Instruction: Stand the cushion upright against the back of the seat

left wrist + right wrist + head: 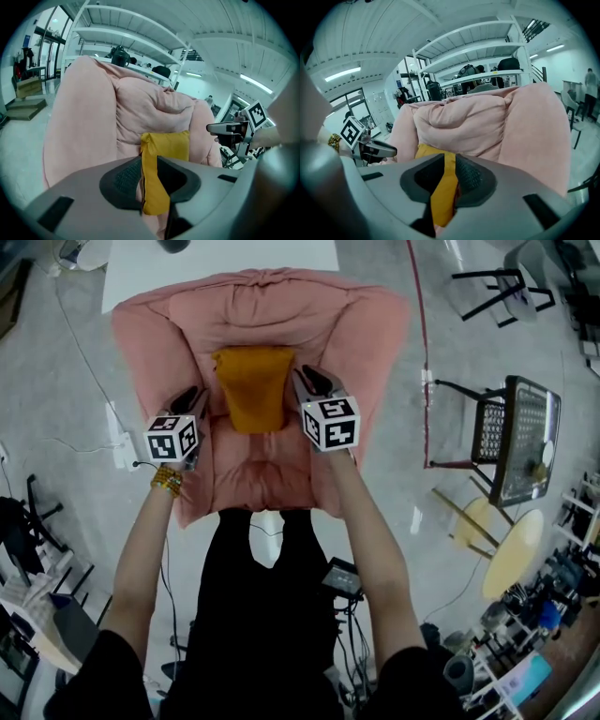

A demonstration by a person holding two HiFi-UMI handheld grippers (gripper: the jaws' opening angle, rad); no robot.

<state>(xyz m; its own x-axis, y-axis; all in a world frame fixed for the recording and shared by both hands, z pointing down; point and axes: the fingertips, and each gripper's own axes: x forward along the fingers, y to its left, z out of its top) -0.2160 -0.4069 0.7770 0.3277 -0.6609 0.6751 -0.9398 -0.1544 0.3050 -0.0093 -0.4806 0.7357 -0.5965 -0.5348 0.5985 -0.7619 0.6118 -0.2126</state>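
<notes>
The yellow cushion (pixel 253 388) is stood upright against the back of the pink armchair (pixel 375 343). The left tool (pixel 192 397) is seen at the cushion's left edge and the right tool (pixel 314 381) at its right edge. Each tool is spread, with a cushion corner between its jaws, seemingly unpinched.

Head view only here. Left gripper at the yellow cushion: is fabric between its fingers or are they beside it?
Observer: Left gripper view: an edge of the yellow cushion runs between the fingers of the left gripper, which stand apart.
Operator: Right one?
Observer: Right gripper view: cushion edge between the fingers of the right gripper too, a dark gap beside it.
Operator: Cushion upright?
Observer: Left gripper view: yes, upright against the pink seat back.
</notes>
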